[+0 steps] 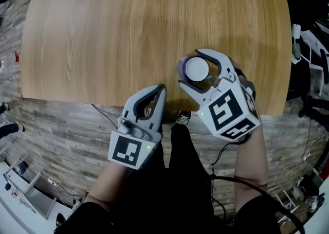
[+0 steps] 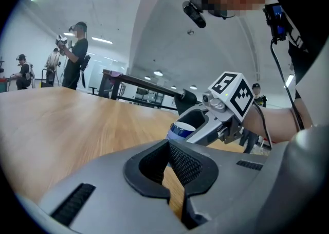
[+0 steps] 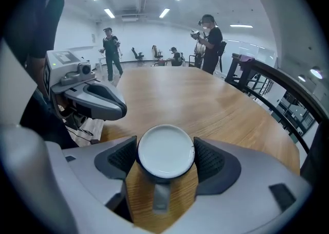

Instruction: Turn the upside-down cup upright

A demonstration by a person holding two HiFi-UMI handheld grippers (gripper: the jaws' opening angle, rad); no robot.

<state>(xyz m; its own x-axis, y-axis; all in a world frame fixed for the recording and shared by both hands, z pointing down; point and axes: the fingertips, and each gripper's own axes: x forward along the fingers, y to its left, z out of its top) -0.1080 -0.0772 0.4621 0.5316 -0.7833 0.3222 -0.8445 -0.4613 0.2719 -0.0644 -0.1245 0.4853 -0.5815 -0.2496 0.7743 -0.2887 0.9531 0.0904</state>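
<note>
The cup (image 1: 197, 68) is blue with a white base and stands base up near the front edge of the wooden table (image 1: 128, 27). My right gripper (image 1: 196, 71) is shut on it, one pad against each side. In the right gripper view the cup's white base (image 3: 165, 150) fills the space between the pads, and its handle (image 3: 161, 197) points back toward the camera. My left gripper (image 1: 162, 90) is shut on nothing, its tips at the table's front edge just left of the cup. The left gripper view shows the cup (image 2: 181, 126) held in the right gripper (image 2: 198, 125) beyond the left gripper (image 2: 169, 148).
The tabletop stretches bare away from me. Wood-look floor (image 1: 61, 140) and cables lie below its front edge. Several people (image 3: 208, 42) stand beyond the table's far end, and a dark railing (image 3: 277, 84) runs along the right side.
</note>
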